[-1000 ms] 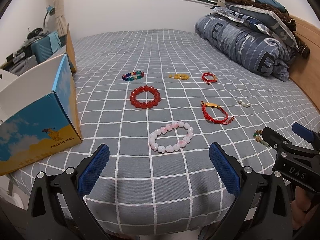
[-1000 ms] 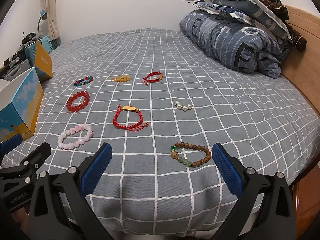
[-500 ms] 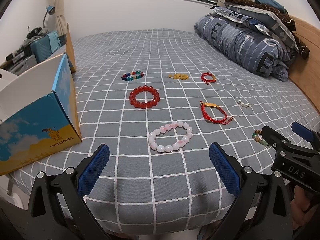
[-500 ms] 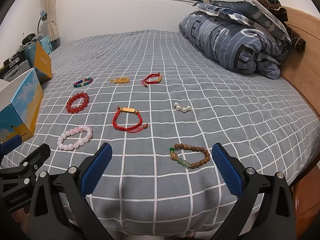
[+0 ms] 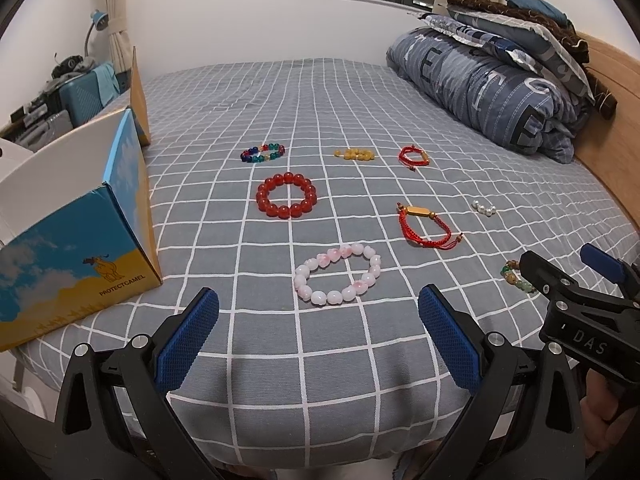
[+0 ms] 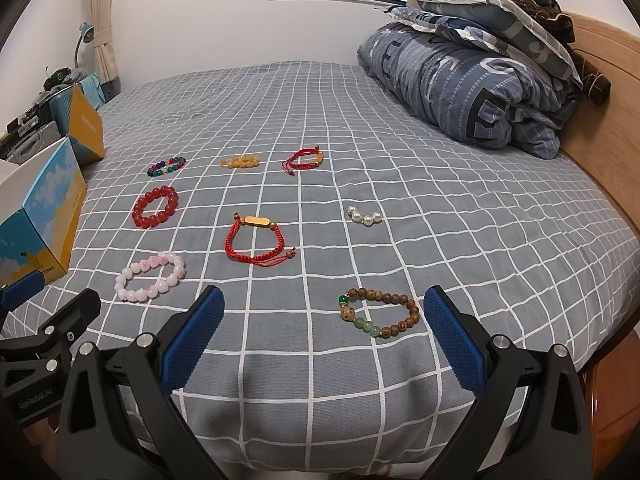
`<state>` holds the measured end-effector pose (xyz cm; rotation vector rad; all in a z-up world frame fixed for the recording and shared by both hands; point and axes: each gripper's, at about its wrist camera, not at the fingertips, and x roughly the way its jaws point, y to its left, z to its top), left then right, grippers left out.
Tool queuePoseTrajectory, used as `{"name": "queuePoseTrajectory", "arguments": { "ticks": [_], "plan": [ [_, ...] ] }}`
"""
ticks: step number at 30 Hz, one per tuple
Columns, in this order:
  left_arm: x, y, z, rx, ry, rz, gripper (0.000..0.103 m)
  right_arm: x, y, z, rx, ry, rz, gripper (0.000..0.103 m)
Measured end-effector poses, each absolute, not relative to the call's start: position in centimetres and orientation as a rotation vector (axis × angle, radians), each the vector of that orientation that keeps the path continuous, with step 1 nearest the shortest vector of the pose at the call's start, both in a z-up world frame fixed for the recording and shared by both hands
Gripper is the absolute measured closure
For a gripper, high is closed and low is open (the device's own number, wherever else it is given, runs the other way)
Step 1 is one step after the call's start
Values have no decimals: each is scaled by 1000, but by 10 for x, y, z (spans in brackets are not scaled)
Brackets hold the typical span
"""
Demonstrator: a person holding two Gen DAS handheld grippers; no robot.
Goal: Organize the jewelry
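Several bracelets lie on a grey checked bedspread (image 5: 320,92). Nearest my left gripper (image 5: 318,334) is a pink bead bracelet (image 5: 338,278); behind it lie a big red bead bracelet (image 5: 286,195), a multicolour bead bracelet (image 5: 262,152), yellow beads (image 5: 355,154) and two red cord bracelets (image 5: 428,226) (image 5: 414,157). My right gripper (image 6: 324,330) hovers at the bed's front edge, just short of a brown wooden bead bracelet (image 6: 380,314). White pearls (image 6: 364,216) lie further back. Both grippers are open and hold nothing.
An open blue and yellow cardboard box (image 5: 80,208) stands on the bed's left side. Folded quilts and pillows (image 6: 472,72) are stacked against the wooden headboard (image 6: 608,128) at the right. Luggage and clutter (image 5: 76,88) sit beyond the left edge.
Both cameras have drifted slightly back and up, so the bracelets sit a little further away in view. Both grippers stay open; no bracelet has moved.
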<state>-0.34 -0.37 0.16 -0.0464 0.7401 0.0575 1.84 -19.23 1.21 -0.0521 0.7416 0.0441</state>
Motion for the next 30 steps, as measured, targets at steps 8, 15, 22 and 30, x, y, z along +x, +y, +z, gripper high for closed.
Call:
{"name": "queuePoseTrajectory", "arguments": {
  "ticks": [8,15,22,30],
  "plan": [
    [-4,-5,2,-46,739,57,6,18,-193,13,-52,740,42,7],
    [-4,-4,2,-47,739,58,6,18,-193,12,-55,742,41,7],
    [-2,-3,4,-44,743,68,6,18,-194,17,-68,728,29,7],
    [23,6,31,-44,727,116,6,42,-199,50,-86,701,0,7]
  ]
}}
